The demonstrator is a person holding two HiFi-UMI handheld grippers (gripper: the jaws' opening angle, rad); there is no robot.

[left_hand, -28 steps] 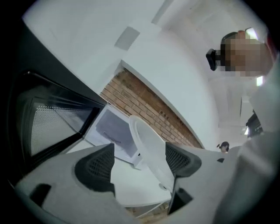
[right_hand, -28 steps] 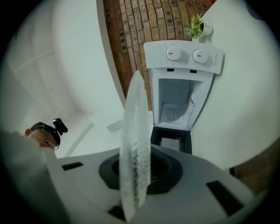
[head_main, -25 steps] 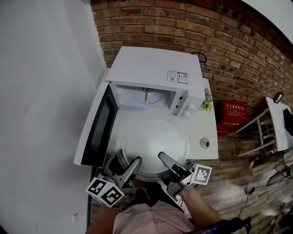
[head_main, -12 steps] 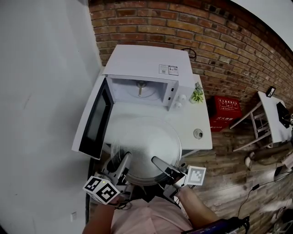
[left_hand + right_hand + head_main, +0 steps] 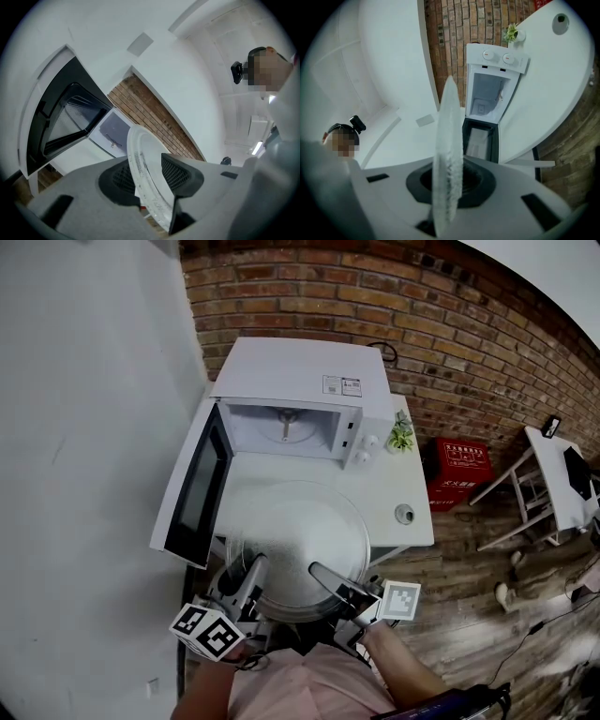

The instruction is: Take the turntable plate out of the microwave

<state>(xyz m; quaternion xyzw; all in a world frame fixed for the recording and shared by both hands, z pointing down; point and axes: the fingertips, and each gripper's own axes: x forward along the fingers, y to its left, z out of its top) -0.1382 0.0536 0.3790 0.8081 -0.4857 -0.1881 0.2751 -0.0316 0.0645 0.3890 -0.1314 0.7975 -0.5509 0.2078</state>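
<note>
The round glass turntable plate (image 5: 295,540) is out of the white microwave (image 5: 300,381) and hangs level over the table in front of its open cavity (image 5: 286,427). My left gripper (image 5: 251,570) is shut on the plate's near left rim. My right gripper (image 5: 322,573) is shut on its near right rim. In the left gripper view the plate (image 5: 140,159) stands edge-on between the left gripper's (image 5: 147,176) dark pads. The right gripper view shows the plate (image 5: 449,140) edge-on, pinched in the right gripper (image 5: 449,183). The cavity holds only the centre hub.
The microwave door (image 5: 192,488) stands swung open at the left, close to the plate's left edge. On the white table (image 5: 394,484) are a small green plant (image 5: 401,437) and a small round object (image 5: 404,514). A red crate (image 5: 459,465) sits on the floor by the brick wall.
The plate and both grippers have come back toward me, farther from the microwave's mouth. The left gripper's jaws have closed on the rim. Little differs over the last half second.
</note>
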